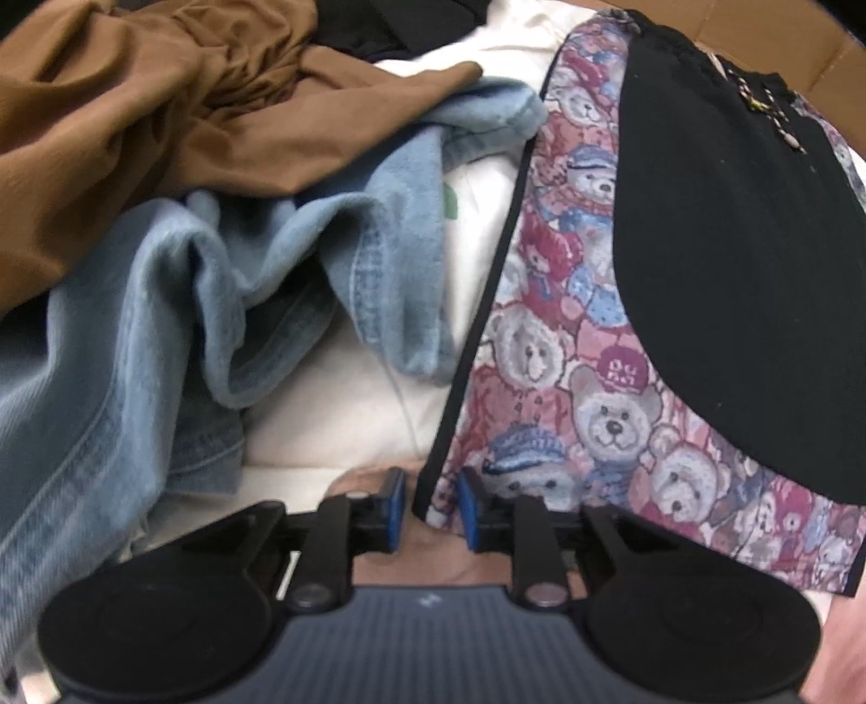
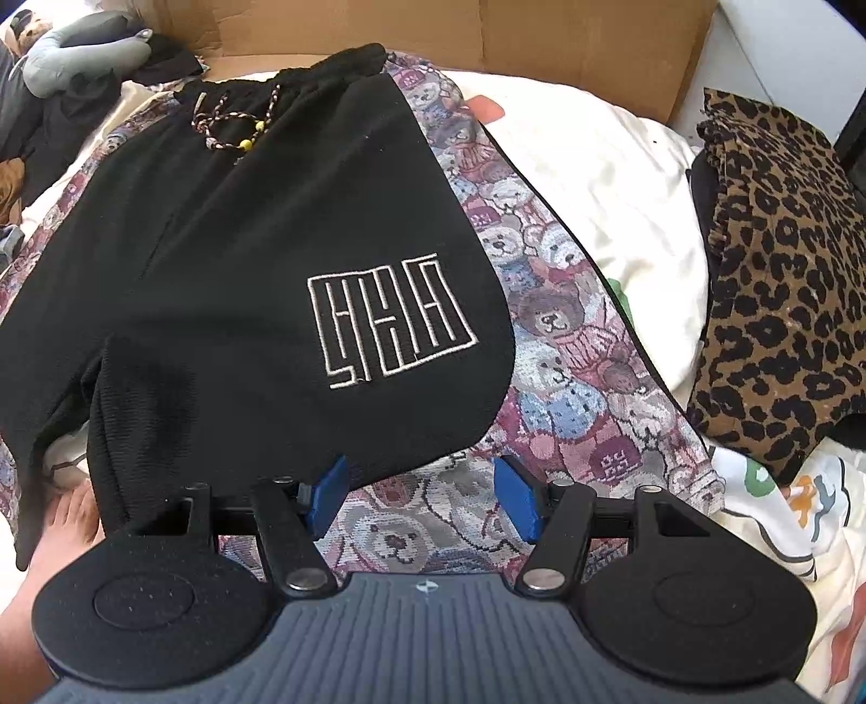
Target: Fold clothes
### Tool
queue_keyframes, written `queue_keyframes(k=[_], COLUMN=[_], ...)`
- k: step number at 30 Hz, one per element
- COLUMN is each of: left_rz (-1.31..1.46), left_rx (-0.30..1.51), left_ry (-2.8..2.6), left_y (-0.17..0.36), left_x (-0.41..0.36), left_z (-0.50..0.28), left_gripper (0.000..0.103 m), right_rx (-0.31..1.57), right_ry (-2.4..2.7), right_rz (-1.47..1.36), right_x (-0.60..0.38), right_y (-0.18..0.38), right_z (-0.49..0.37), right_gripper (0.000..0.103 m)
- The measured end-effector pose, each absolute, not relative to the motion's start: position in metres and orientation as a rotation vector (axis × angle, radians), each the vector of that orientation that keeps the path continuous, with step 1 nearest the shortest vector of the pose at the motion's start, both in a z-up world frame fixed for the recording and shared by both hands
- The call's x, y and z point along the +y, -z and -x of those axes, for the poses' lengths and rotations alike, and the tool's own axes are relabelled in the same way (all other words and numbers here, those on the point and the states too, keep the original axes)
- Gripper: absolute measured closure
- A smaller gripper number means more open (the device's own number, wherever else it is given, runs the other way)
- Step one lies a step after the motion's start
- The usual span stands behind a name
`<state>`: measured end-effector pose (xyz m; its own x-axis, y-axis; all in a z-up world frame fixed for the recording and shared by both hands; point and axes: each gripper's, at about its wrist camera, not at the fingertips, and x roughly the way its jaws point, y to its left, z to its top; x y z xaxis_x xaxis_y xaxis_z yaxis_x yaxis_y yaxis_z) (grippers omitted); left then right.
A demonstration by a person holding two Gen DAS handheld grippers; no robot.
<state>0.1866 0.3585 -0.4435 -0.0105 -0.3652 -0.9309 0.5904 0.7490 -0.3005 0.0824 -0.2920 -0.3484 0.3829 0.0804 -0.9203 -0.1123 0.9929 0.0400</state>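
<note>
Left gripper (image 1: 430, 509), jaws narrowly parted about the shorts' (image 2: 270, 260) black-piped corner without pinching; right gripper (image 2: 419, 501), jaws spread over bear-print hem; white embroidered emblem (image 2: 392, 319), unreadable, at twelve o'clock.

Left tongs (image 1: 430, 509), right tongs (image 2: 419, 495), black arms, blue pads, round black discs, ribbed grey housing, silver pivot screws

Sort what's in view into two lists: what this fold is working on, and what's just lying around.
In hand:
- bear-print shorts with black panel
- left gripper, at their hem corner
- right gripper, jaws wide over the hem

Lying about:
- jeans
- brown garment
- leopard-print garment
- cardboard box
- grey plush toy
</note>
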Motion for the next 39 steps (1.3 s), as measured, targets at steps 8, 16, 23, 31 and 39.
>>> queue_keyframes(k=[8,16,23,31,39], left_rz=[-0.173,-0.115,0.009,0.049,0.143], left_rx=[1.444,1.459,1.484,1.475,1.513], left_ry=[0.772,0.866,0.954,1.061,1.148], left_y=[0.433,0.388,0.358,0.327,0.325], left_x=[0.364,0.353,0.322,0.277,0.241], left_z=[-0.187,-0.182,-0.175,-0.158,-0.141], left_gripper=[0.094,0.095,0.095,0.095,0.095], right_rx=[1.157,1.132,1.109,1.078,1.045], right_ry=[-0.145,-0.165,-0.193,-0.285,-0.38], right_rz=[0.023,0.001,-0.02,-0.029,-0.059], right_x=[-0.289,-0.286,-0.279,-0.256,-0.231], right_y=[0.345,0.339,0.334,0.329,0.322], right_z=[-0.082,-0.084,-0.082,-0.08,-0.085], right_gripper=[0.037,0.037,0.037,0.037,0.037])
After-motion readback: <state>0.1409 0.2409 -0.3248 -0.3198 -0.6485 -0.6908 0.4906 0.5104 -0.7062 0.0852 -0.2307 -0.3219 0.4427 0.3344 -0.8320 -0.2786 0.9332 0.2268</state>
